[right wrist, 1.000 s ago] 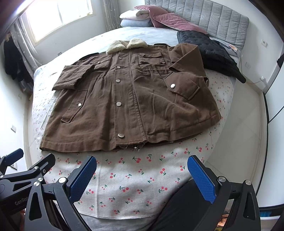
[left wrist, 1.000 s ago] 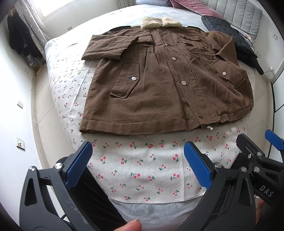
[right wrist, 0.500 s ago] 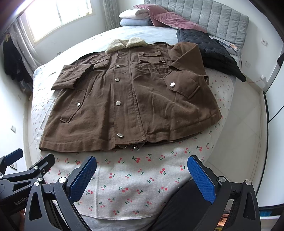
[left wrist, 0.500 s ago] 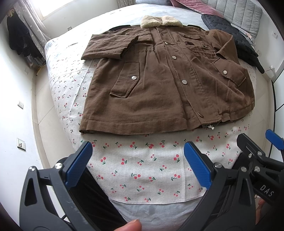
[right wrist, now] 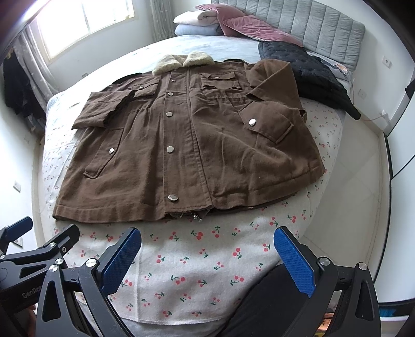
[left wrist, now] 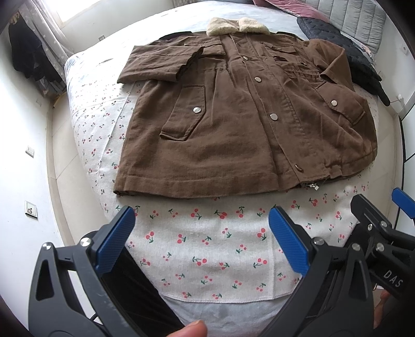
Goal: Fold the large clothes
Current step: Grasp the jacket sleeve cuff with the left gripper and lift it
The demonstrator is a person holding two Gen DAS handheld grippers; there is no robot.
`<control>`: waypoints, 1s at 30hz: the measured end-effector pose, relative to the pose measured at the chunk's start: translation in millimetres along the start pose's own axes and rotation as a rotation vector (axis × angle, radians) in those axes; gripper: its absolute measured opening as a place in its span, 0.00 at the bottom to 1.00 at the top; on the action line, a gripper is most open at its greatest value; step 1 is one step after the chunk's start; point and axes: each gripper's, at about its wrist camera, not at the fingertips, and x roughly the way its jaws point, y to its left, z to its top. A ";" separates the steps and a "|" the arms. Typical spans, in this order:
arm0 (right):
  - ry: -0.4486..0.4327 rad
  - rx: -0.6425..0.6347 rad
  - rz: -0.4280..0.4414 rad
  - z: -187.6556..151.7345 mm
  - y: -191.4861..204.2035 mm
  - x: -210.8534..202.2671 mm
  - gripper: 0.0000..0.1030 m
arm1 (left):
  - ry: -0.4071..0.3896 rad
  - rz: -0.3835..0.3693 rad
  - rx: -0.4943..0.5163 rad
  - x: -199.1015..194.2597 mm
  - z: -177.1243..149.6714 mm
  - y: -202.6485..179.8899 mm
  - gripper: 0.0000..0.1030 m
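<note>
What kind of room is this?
Most likely a bedroom. A bed with a cherry-print cover fills it, with a padded grey headboard and stacked pillows at the far end. A brown coat lies on the bed.

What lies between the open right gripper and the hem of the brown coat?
Only a bare strip of the cherry-print sheet separates the right gripper from the brown coat; nothing rests on it. The right wrist view shows this best.
</note>
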 end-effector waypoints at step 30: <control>0.081 -0.140 -0.024 100.6 10.5 102.9 1.00 | -0.051 0.099 0.219 138.4 167.8 49.5 0.96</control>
